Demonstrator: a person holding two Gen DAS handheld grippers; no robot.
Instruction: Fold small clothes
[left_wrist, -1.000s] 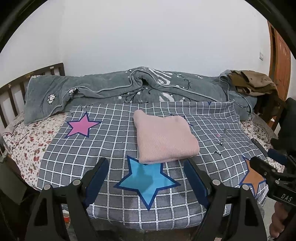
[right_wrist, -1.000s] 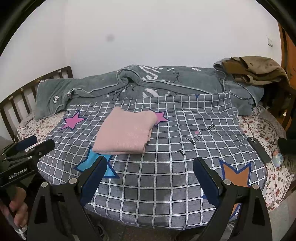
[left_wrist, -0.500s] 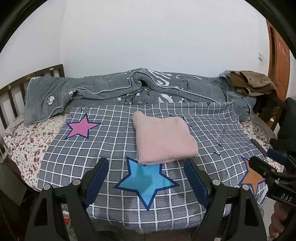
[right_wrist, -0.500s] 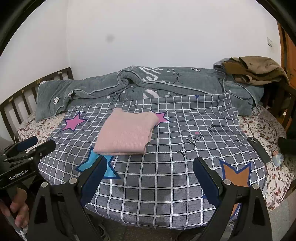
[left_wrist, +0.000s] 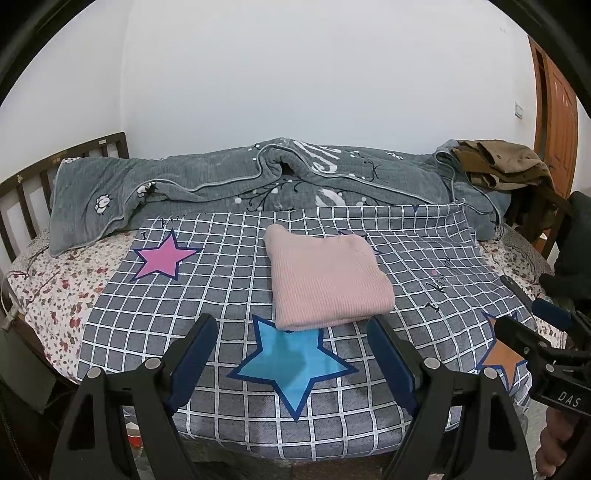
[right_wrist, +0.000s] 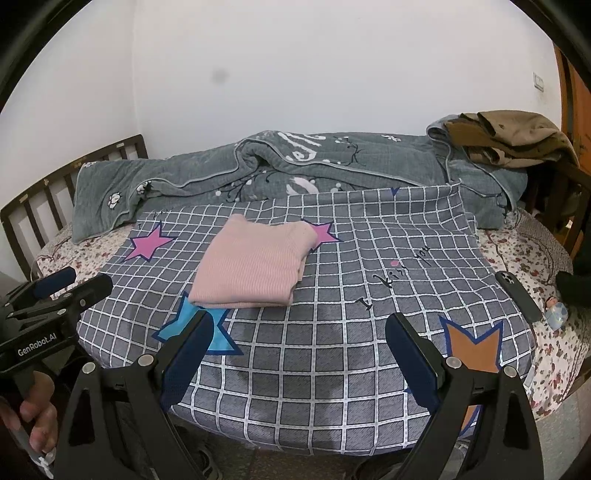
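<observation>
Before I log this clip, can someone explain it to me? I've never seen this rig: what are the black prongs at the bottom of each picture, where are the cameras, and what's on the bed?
There is no robot here. A person holds a handheld gripper in each hand, and each carries a wide-angle camera looking forward along its two fingers. The black prongs with blue pads are those fingers.

One picture comes from the left gripper, the other from the right gripper. Each also catches the other tool at its edge. Both are open and hold nothing, hovering at the near edge of the bed.

On the bed lies a grey checked sheet printed with coloured stars. On it rests a pink sweater, already folded into a neat rectangle. Behind it is a rumpled grey blanket, with brown clothes piled at its right end. A dark phone lies at the right.
</observation>
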